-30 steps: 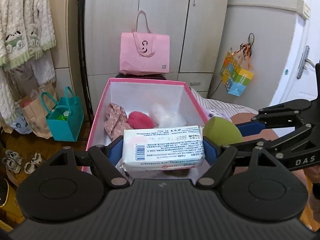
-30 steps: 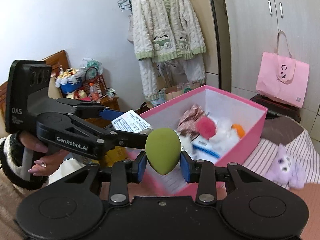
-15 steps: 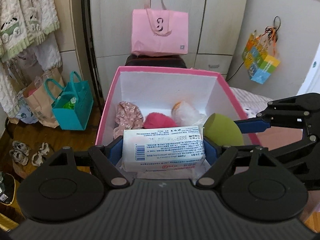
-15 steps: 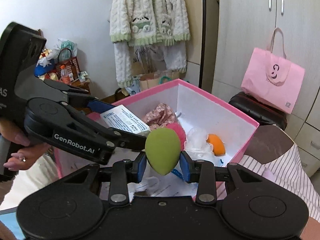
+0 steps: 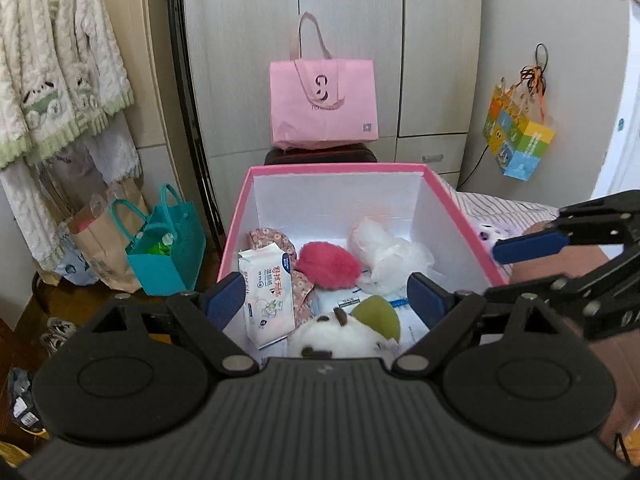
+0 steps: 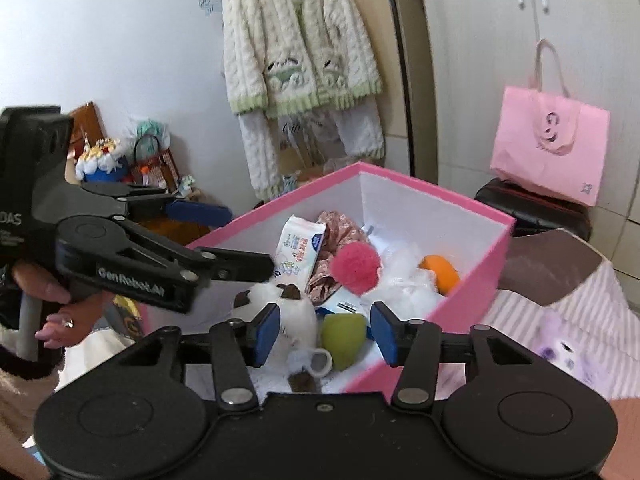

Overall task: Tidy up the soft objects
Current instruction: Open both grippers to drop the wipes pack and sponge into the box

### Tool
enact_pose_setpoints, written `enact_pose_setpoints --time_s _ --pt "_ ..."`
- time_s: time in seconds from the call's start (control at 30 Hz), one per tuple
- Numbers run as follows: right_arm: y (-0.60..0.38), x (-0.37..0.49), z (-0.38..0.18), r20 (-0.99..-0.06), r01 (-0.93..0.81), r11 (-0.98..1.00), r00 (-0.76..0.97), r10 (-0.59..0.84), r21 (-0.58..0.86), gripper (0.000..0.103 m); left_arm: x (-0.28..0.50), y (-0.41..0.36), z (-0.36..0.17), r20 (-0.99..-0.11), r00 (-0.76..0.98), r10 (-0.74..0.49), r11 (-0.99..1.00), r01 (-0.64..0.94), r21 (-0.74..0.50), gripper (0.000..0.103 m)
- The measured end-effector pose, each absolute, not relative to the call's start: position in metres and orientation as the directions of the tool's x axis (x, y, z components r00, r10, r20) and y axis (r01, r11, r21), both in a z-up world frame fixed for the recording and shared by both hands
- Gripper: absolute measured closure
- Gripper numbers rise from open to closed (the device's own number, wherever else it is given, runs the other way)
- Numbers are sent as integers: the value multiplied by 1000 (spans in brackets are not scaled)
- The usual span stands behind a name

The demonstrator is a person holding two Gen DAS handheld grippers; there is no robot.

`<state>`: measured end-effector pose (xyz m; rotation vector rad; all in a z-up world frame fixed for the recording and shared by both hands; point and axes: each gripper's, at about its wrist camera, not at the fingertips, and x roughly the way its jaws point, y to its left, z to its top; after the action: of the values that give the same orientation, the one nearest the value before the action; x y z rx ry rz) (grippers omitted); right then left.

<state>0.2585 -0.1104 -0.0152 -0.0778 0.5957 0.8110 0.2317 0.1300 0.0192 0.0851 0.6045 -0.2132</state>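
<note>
A pink box with white inside holds soft things. The white tissue pack leans against its left wall; it also shows in the right wrist view. The green sponge egg lies beside a white plush toy at the box's near end; the egg also shows in the right wrist view. My left gripper is open and empty above the box's near edge. My right gripper is open and empty above the egg.
In the box also lie a pink pompom, a floral cloth, white plastic and an orange thing. A pink bag stands behind. A teal bag stands on the floor left. A purple plush lies on the bed.
Both grippers opened. The tissue pack dropped from the left gripper and the green egg from the right one; both now lie in the box.
</note>
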Motion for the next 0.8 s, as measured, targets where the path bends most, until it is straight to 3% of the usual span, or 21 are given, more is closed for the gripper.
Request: enact_pose_setpoints --time_s 0.4,0.8 --pt "-185 196 15 -504 -637 763 625 596 112 47 153 98 64 -544 787 -289 929 368 39 15" --pt "-245 152 9 -484 -593 803 690 539 49 29 124 30 65 -586 683 -435 852 524 -21 15"
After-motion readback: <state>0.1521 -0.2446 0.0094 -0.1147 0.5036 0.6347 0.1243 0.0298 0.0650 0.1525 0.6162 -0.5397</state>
